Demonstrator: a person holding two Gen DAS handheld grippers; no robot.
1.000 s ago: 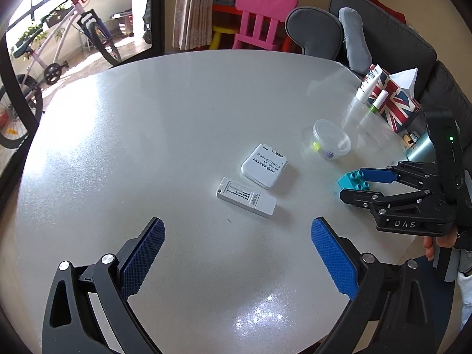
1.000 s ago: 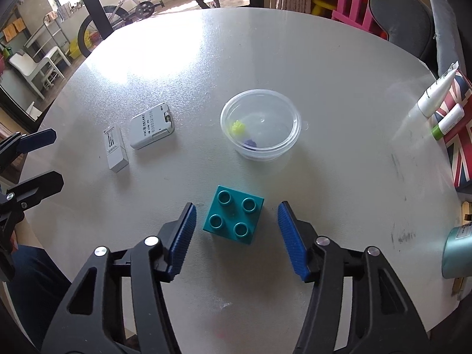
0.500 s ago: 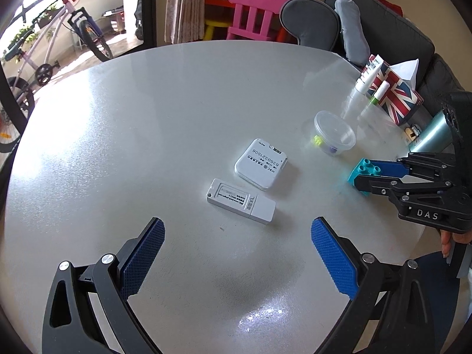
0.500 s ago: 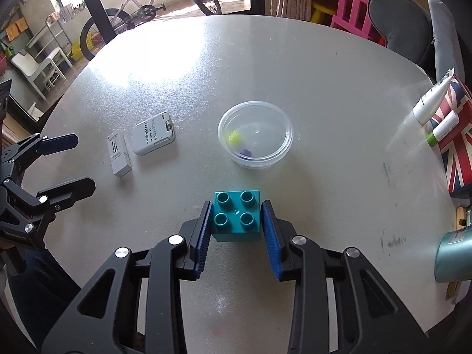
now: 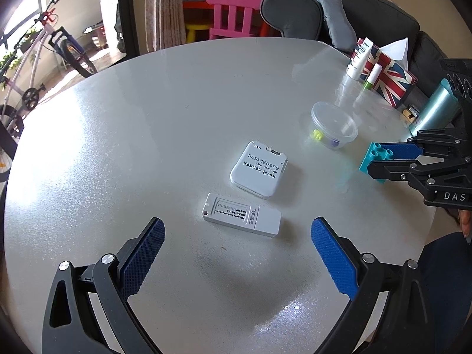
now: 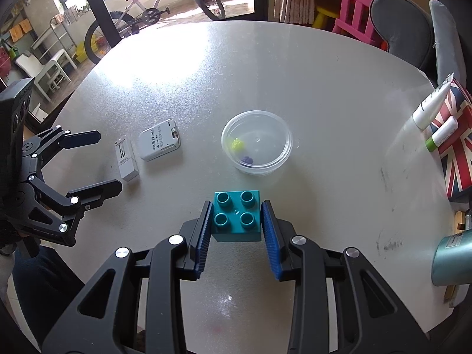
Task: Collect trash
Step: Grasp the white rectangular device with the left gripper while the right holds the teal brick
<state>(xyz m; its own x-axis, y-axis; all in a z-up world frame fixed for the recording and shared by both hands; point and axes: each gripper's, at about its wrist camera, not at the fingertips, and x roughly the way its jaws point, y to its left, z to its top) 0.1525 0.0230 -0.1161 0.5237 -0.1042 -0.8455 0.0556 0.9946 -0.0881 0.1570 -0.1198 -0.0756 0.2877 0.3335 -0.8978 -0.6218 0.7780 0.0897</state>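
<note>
On the round grey table (image 6: 265,67) there is 1 teal toy brick (image 6: 237,218) with 4 round studs on top, sitting toward the near edge. The right gripper (image 6: 237,228) has just been closing, and its 2 blue pads now press the brick's left and right sides, so the brick is clamped between them while resting on the table. From the left wrist view the same brick (image 5: 374,159) shows near the table's right edge, held by black jaws printed "DAS".

The left gripper (image 5: 237,252) stands wide apart with nothing between its pads, hovering over the near edge just short of 1 white stick-shaped device (image 5: 241,215). Its label is too small to read. Just beyond it lies 1 white rounded-square device (image 5: 259,168) marked "ICBC" and "6360321506". The 2 devices are close together but not touching.

Past the brick, toward the table's middle, sits 1 clear plastic tub (image 6: 256,142) holding 2 small bits, 1 yellow-green and 1 purple.

Along the right edge are 1 Union Jack tissue box (image 5: 389,79) with a white tissue sticking up, 2 white tubes (image 5: 360,57) leaning against it, the smaller with a green cap, and 1 teal metallic cylinder (image 5: 436,109). The tubes' print cannot be made out.
</note>
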